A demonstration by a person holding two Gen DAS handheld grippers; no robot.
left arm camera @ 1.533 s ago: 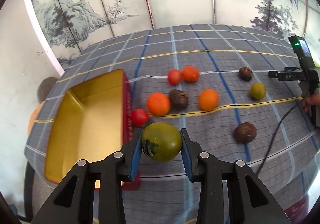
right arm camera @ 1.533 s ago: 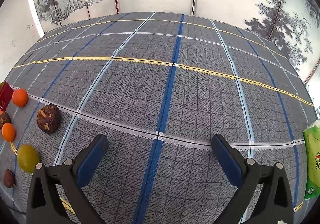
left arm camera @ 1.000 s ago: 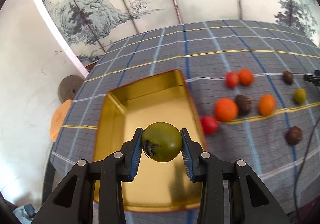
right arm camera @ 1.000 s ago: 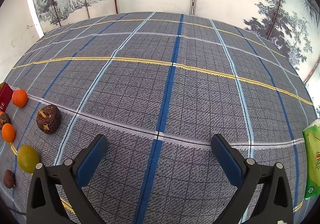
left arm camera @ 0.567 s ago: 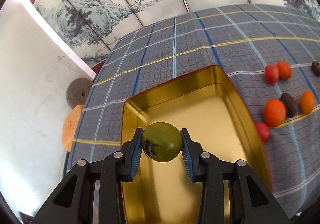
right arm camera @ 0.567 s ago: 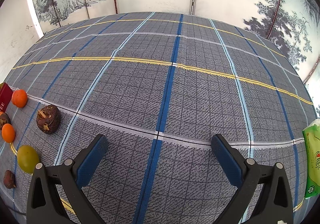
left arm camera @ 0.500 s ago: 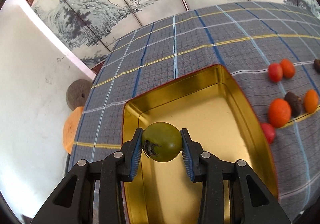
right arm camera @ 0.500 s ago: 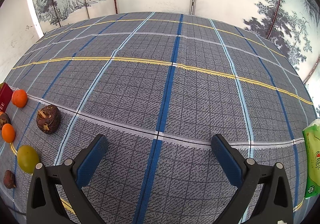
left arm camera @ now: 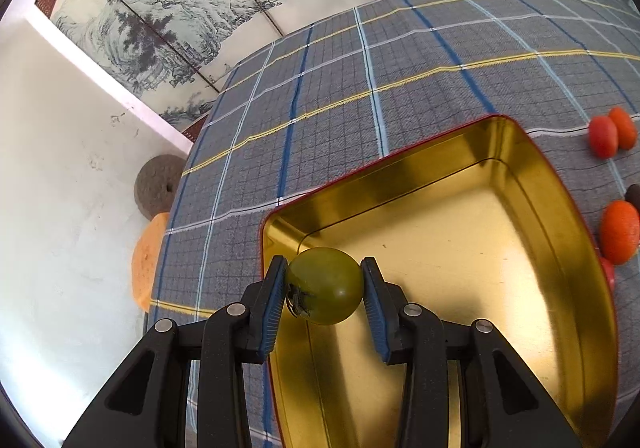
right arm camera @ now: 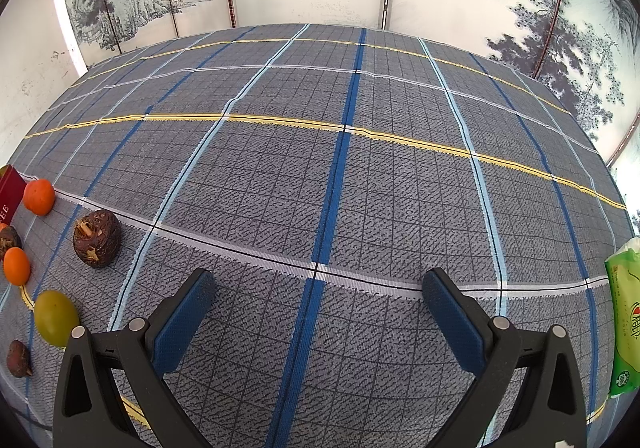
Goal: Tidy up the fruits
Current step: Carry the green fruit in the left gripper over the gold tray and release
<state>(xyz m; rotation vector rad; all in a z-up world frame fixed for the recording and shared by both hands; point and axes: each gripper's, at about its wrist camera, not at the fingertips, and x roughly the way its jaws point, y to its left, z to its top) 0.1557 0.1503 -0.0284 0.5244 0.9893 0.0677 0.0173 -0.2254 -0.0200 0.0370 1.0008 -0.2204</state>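
My left gripper (left arm camera: 324, 288) is shut on a green tomato (left arm camera: 326, 286) and holds it over the near-left corner of a gold tin tray (left arm camera: 460, 232) with a red rim. Red and orange fruits (left arm camera: 618, 232) lie on the checked cloth right of the tray. My right gripper (right arm camera: 318, 304) is open and empty above bare cloth. At the far left of the right wrist view lie an orange (right arm camera: 38, 196), a dark brown fruit (right arm camera: 97, 238), a smaller orange (right arm camera: 17, 266), a yellow-green fruit (right arm camera: 56, 318) and a small brown fruit (right arm camera: 19, 358).
The table's left edge (left arm camera: 168, 232) is close to the tray, with a round stone (left arm camera: 154, 187) and an orange cushion (left arm camera: 146, 260) on the floor below. A green wipes packet (right arm camera: 624, 324) lies at the right edge of the table. A painted screen stands behind.
My left gripper has carried the green tomato left from above the cloth to over the tray, now near its left corner. The right gripper has not moved.
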